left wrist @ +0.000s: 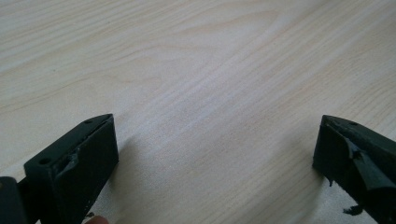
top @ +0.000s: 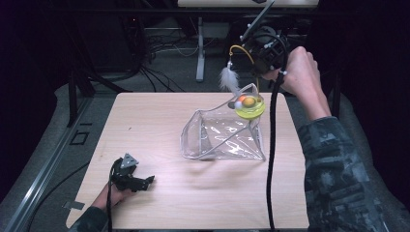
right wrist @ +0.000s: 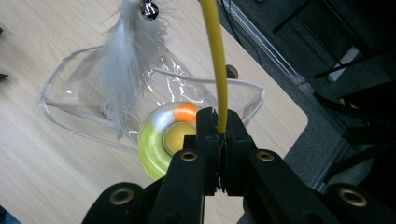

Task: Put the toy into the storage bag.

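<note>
Right gripper [right wrist: 218,135] jaws clamp the cat toy's [right wrist: 161,140] yellow wire [right wrist: 215,65] above the clear bag [top: 220,135]; left gripper [left wrist: 215,154] jaws apart on the worktop [left wrist: 196,70]

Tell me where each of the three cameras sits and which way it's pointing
High view: above the table, looking forward and down; forearms, both grippers.
Left gripper view: on the left gripper, facing bare wood; open jaws.
Right gripper view: on the right gripper, looking down at the cat toy; shut jaws.
Shared: high and right gripper views show the clear pouch.
</note>
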A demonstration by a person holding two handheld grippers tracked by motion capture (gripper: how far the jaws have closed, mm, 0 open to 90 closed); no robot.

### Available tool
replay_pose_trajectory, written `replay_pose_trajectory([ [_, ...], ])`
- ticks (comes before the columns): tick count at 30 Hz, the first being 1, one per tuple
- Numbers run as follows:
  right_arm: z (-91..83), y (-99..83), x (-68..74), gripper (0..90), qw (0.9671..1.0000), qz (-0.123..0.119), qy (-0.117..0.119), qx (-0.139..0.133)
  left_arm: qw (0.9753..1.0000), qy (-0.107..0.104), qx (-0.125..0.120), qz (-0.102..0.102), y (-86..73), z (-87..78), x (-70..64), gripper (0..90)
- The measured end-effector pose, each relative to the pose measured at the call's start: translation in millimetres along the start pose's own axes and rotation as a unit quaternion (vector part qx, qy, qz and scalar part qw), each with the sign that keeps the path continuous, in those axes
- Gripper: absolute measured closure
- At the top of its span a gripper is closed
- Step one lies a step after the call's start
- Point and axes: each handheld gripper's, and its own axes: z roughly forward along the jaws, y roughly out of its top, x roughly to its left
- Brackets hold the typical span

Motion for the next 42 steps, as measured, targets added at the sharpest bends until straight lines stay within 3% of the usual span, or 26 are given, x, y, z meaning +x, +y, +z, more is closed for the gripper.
replay_pose_trajectory([
  [15, 36.6, 12.9, 13.0, 87.7, 0.9997, 0.001, 0.026, -0.004, 1.0000, 0.000, 0.000, 0.000, 0.0, 0.0, 0.0, 0.0],
  [24, 57.6, 14.7, 18.9, 87.8, 0.9994, -0.007, 0.031, 0.013, 1.0000, 0.000, 0.000, 0.000, 0.0, 0.0, 0.0, 0.0],
  [36, 94.7, -1.2, 23.9, 87.8, 0.9983, -0.004, 0.045, 0.037, 1.0000, 0.000, 0.000, 0.000, 0.0, 0.0, 0.0, 0.0],
  [42, 108.6, -13.7, 29.6, 87.7, 0.9975, -0.014, 0.047, 0.051, 1.0000, 0.000, 0.000, 0.000, 0.0, 0.0, 0.0, 0.0],
])
